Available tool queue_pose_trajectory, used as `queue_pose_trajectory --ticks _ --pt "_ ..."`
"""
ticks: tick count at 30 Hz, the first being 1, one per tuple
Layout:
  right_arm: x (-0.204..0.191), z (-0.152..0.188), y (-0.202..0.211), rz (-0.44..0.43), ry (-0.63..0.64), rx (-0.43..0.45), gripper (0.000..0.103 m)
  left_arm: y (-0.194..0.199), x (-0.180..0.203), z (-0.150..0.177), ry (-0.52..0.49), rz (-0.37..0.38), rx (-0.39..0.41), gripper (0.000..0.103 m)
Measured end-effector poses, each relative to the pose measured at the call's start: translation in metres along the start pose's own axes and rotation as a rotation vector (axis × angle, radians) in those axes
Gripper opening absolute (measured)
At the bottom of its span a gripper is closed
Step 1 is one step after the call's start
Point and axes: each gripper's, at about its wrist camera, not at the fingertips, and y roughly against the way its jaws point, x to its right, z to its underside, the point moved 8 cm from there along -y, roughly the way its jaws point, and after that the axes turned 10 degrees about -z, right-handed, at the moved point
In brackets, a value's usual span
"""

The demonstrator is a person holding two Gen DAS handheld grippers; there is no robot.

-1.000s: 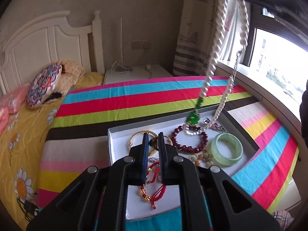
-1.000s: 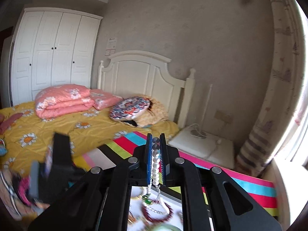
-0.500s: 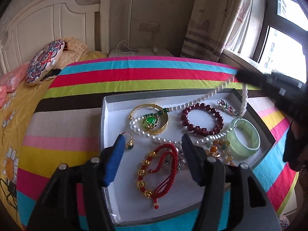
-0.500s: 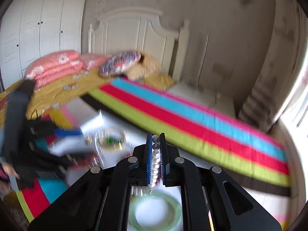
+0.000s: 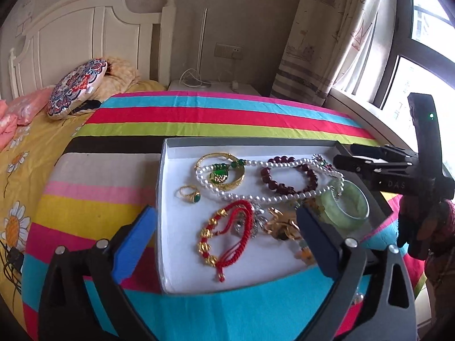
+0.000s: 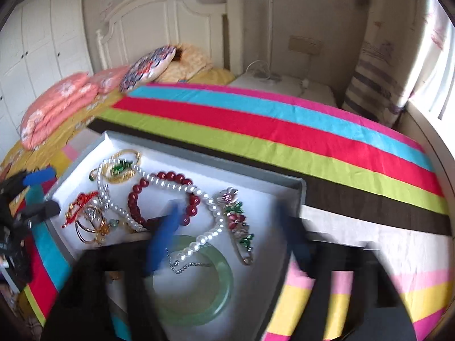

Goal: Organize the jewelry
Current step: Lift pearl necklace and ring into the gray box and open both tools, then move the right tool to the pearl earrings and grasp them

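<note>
White pearl necklace point(image 5: 273, 182): lies across the grey tray point(image 5: 159, 199) on the bed, far end over the jade bangle point(image 5: 345, 203). Your left gripper point(image 5: 224, 236) and right gripper point(image 6: 227, 227) have just been opening, nothing between them. Step: release done. Next, pick another piece cleanly.

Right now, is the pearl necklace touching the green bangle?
Touching. The right wrist view shows the pearl necklace draped over the green bangle's rim, its chain end lying inside the ring; the left wrist view agrees.
</note>
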Motion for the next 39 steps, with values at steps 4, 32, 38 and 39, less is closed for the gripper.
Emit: queue_pose_trajectory --ticks 4,32,38,39 --pt "-0.009 0.0 0.033 -0.013 0.003 0.053 0.075 0.016 0.002 0.011 -0.003 -0.012 0.03 0.1" --pt "-0.126 0.132 0.066 -0.17 0.14 -0.068 0.049 0.027 0.016 0.038 -0.071 0.007 0.027 0.101" --pt "-0.134 0.133 0.054 -0.121 0.172 -0.073 0.035 0.027 0.016 0.038 -0.073 0.005 0.026 0.101" --pt "-0.138 0.133 0.054 -0.118 0.183 -0.073 0.032 0.027 0.016 0.039 -0.074 0.003 0.026 0.101"
